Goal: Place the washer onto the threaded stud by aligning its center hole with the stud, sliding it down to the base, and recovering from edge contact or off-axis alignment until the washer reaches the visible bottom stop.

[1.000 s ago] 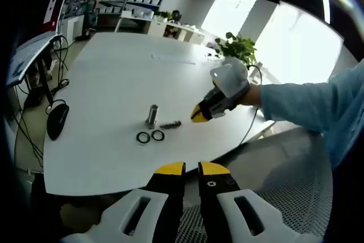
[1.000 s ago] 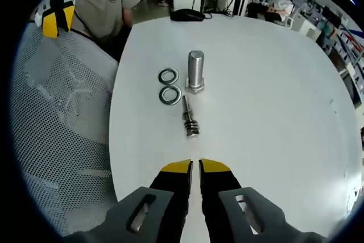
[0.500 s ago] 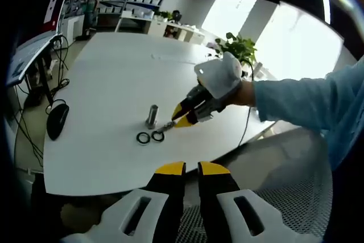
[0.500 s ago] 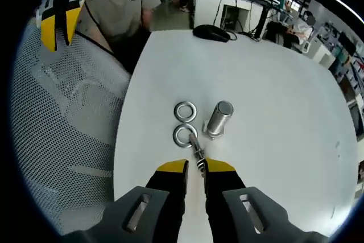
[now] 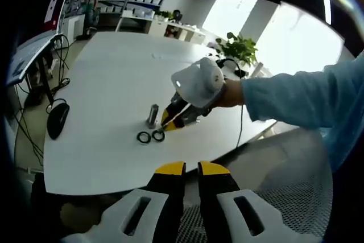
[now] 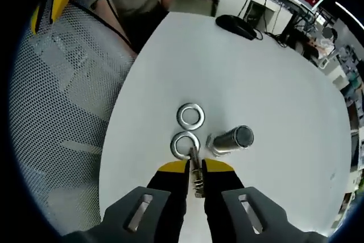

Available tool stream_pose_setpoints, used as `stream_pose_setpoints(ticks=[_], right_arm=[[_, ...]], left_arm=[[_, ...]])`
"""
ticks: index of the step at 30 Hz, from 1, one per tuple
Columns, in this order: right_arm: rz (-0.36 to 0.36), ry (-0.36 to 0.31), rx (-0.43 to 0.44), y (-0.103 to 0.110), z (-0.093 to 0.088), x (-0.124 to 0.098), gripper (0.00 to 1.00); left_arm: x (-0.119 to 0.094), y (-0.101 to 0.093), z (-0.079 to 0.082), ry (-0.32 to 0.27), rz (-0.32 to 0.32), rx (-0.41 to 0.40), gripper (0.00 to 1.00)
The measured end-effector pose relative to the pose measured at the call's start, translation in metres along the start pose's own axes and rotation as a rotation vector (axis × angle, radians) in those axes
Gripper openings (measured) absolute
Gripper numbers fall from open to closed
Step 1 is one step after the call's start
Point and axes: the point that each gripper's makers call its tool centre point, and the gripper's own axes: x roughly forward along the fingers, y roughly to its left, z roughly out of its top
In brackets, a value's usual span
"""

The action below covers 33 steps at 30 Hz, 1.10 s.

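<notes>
The right tongs [image 6: 195, 167] reached forward and downward on an outstretched, blue-sleeved arm, jaws nearly closed. The left tongs [image 5: 191, 168] hung back, jaws close together with a narrow gap.

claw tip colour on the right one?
Yellow tips on the right claw, clearest in the right gripper view.

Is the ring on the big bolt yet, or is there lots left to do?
Not yet. Both rings lie flat on the table beside the standing bolt. The right claw straddles the small lying screw. The left claw waits, shut. Picking up a ring and sliding it down remain.
</notes>
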Motion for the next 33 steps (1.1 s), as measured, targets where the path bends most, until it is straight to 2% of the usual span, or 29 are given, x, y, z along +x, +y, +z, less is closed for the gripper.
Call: stream_pose_setpoints(ticks=[7, 10, 13, 16, 20, 24, 28, 30, 33], right_arm=[[-0.002, 0.058, -0.094, 0.002, -0.003, 0.008, 0.11], [-0.017, 0.103, -0.175, 0.001, -0.005, 0.008, 0.09], [-0.02, 0.086, -0.155, 0.002, -0.004, 0.006, 0.09], [-0.033, 0.056, -0.111, -0.001, -0.004, -0.001, 0.09], [-0.055, -0.017, -0.007, -0.006, -0.005, -0.011, 0.09], [-0.08, -0.125, 0.151, -0.015, -0.007, -0.026, 0.08], [-0.094, -0.214, 0.351, -0.025, -0.021, -0.037, 0.08], [-0.11, -0.245, 0.413, -0.03, -0.029, -0.041, 0.08], [-0.117, -0.275, 0.459, -0.03, -0.037, -0.043, 0.08]], left_arm=[[0.0, 0.0, 0.0, 0.0, 0.001, -0.001, 0.06], [0.0, 0.0, 0.0, 0.001, 0.001, -0.001, 0.06], [0.0, 0.0, 0.0, 0.0, 0.0, 0.0, 0.06], [0.0, 0.001, 0.001, -0.001, 0.0, -0.001, 0.06], [0.0, 0.001, 0.001, -0.002, -0.001, 0.001, 0.06], [0.0, 0.0, 0.001, -0.001, -0.001, 0.002, 0.06], [0.001, 0.0, 0.0, 0.003, -0.002, 0.004, 0.06], [0.001, 0.0, 0.0, 0.005, -0.002, 0.005, 0.06], [0.0, 0.0, 0.0, 0.008, -0.003, 0.007, 0.06]])
